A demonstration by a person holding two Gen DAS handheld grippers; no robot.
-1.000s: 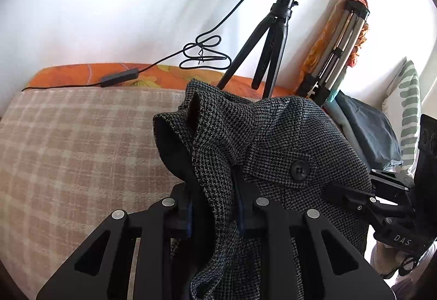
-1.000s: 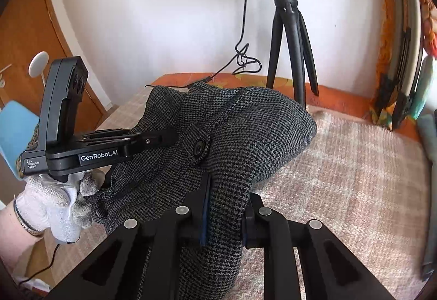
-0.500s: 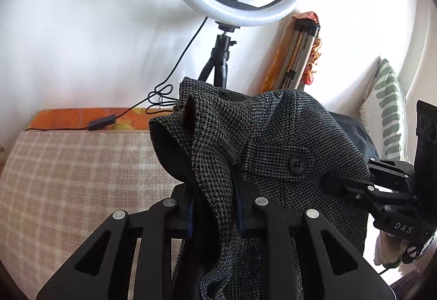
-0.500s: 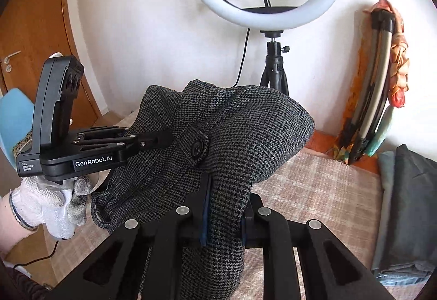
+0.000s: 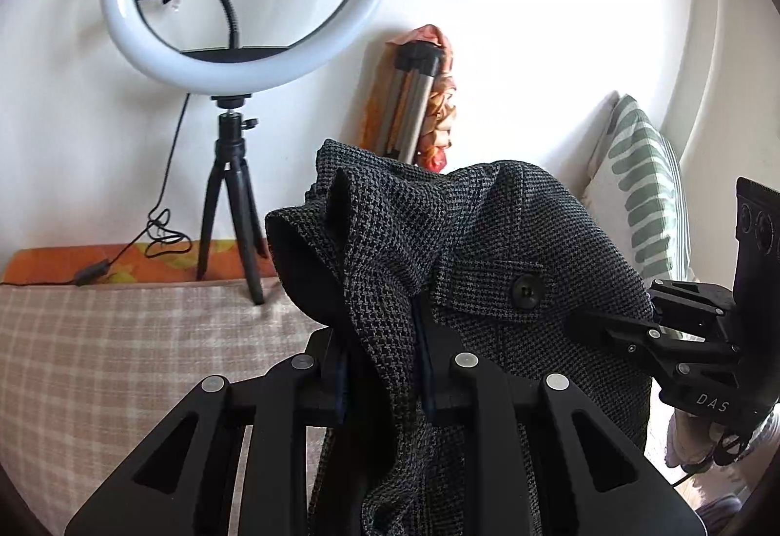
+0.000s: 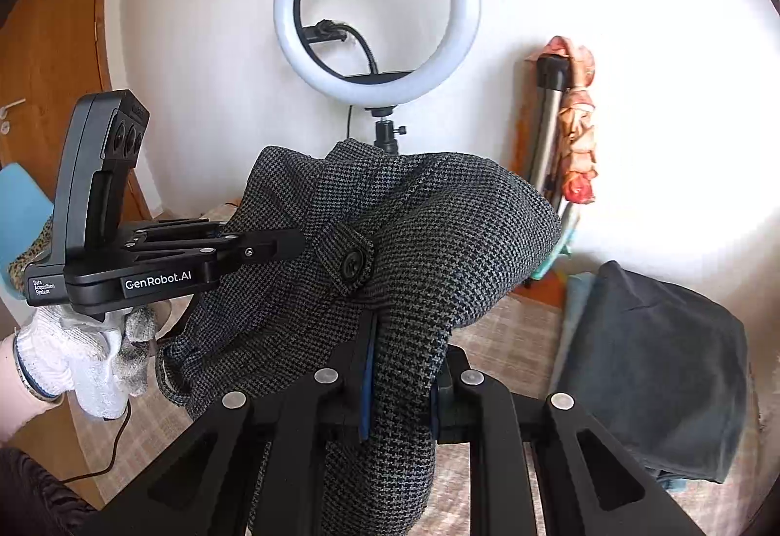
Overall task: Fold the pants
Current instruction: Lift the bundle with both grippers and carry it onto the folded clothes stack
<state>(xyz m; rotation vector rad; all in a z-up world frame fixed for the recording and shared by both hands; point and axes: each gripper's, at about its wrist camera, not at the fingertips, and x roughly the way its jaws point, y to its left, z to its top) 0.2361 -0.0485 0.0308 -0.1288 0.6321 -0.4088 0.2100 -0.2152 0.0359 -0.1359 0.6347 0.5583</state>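
The pants [image 5: 487, 253] are dark grey houndstooth with a black button [image 5: 525, 290]. My left gripper [image 5: 382, 360] is shut on a bunched edge of the waistband and holds it in the air. My right gripper [image 6: 399, 370] is shut on another fold of the pants [image 6: 429, 243]. The fabric hangs between the two grippers above the checked bed cover [image 5: 122, 341]. In the left wrist view the right gripper [image 5: 609, 331] shows at the right. In the right wrist view the left gripper [image 6: 287, 246] shows at the left, held by a white-gloved hand [image 6: 92, 360].
A ring light on a black tripod [image 5: 234, 204] stands at the bed's far edge by the wall. A folded tripod wrapped in orange cloth [image 6: 565, 131] leans on the wall. A striped pillow [image 5: 638, 189] and a stack of dark folded clothes [image 6: 653, 370] lie to the right.
Both grippers have risen with the pants. The views tilt upward, so the whole ring light now shows and the bed sits lower in frame.
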